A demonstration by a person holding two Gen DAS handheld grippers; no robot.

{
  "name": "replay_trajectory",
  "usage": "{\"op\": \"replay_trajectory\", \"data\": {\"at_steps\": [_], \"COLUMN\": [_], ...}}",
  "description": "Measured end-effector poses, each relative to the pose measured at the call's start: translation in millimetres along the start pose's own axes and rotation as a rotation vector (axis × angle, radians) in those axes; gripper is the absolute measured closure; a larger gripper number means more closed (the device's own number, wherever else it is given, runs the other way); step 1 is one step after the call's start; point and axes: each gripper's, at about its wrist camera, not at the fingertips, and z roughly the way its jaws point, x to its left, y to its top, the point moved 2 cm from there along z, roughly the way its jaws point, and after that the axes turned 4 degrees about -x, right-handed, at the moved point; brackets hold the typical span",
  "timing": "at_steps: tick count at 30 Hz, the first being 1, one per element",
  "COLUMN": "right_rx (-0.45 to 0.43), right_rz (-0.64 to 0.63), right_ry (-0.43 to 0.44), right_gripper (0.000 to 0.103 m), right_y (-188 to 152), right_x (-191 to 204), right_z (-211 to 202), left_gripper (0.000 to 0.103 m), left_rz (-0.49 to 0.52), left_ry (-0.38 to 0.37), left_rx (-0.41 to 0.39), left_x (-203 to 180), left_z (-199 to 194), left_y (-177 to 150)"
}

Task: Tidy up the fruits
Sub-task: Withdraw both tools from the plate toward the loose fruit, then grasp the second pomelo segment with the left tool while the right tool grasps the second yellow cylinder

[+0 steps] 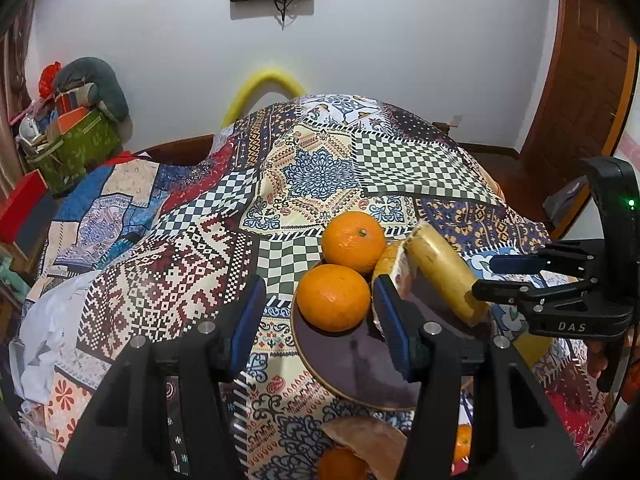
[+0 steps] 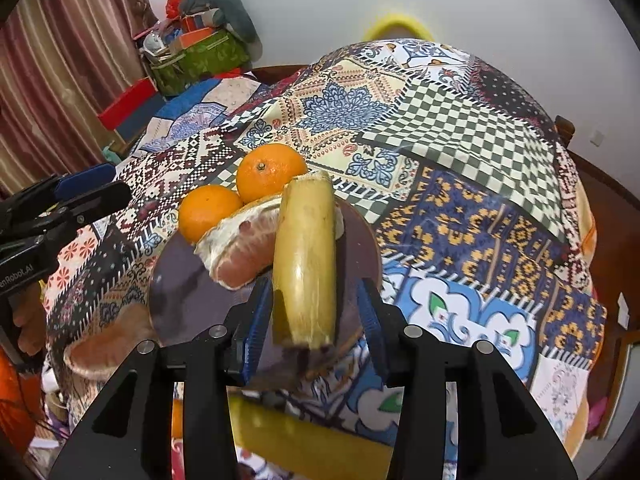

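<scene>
A dark round plate [image 1: 352,368] [image 2: 188,300] holds two oranges [image 1: 333,297] [image 2: 208,210], a peeled pomelo wedge [image 2: 236,256] and a yellow cane piece [image 1: 440,272] [image 2: 306,256]. The cane leans across the wedge, its near end over the plate's rim. My right gripper [image 2: 316,284] [image 1: 486,278] straddles that near end. Its left pad is against the cane and a gap shows at the right pad, so it is open. My left gripper [image 1: 318,284] [image 2: 116,184] stands open over the plate's left side, gripping nothing.
A patchwork cloth [image 1: 312,176] covers the table. Near the front edge lie another pomelo piece [image 1: 360,436] [image 2: 104,344], further oranges [image 1: 344,464] and a second yellow cane piece [image 2: 280,432]. Boxes and a green bag [image 1: 76,152] crowd the far left.
</scene>
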Motion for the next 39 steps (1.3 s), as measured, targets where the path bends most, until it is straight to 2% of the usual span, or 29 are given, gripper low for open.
{"op": "replay_trajectory", "data": {"at_steps": [4,7,10,13,17,20,22,25,27,31,35,39], "right_rx": [-0.022,-0.029,-0.011,0.02,0.045,0.035,0.035,0.055,0.066,0.09,0.086,0.067], "right_rz": [0.004,0.001,-0.008,-0.02,-0.03,-0.051,-0.064,-0.108,-0.112,-0.117,-0.072,-0.047], "right_ry": [0.01,0.001,0.007,0.009,0.018,0.01,0.005,-0.024,-0.011,-0.024,-0.004,0.006], "right_gripper": [0.062,0.049,0.047,0.047,0.046,0.039,0.038,0.037,0.034,0.037,0.048,0.057], "right_y": [-10,-21,-35,-52,-65,-66,-66,-67,-68,-76,-83,-89], "right_x": [-1,-2,-1,1,5,9,11,15,17,17,8,6], "right_z": [-19,-30,-36,-34,-30,-30,-27,-17,-14,-14,-22,-30], "left_gripper": [0.047,0.047,0.047,0.042,0.041,0.04,0.035,0.034,0.034,0.034,0.034,0.034], "left_rz": [0.013,0.015,0.018,0.014,0.008,0.016,0.024,0.03,0.033,0.036,0.022,0.036], "left_ry": [0.001,-0.001,-0.004,-0.006,-0.007,-0.005,-0.003,-0.003,-0.002,-0.005,-0.023,-0.01], "left_rx": [-0.004,0.0,0.011,0.029,0.07,0.093,0.099,0.104,0.115,0.139,0.168,0.169], "left_x": [-6,-9,-14,-19,-23,-27,-29,-33,-34,-35,-35,-40], "left_z": [-14,-23,-30,-34,-37,-41,-44,-47,-47,-46,-43,-39], "left_y": [-4,-9,-16,-26,-44,-55,-61,-68,-74,-85,-96,-103]}}
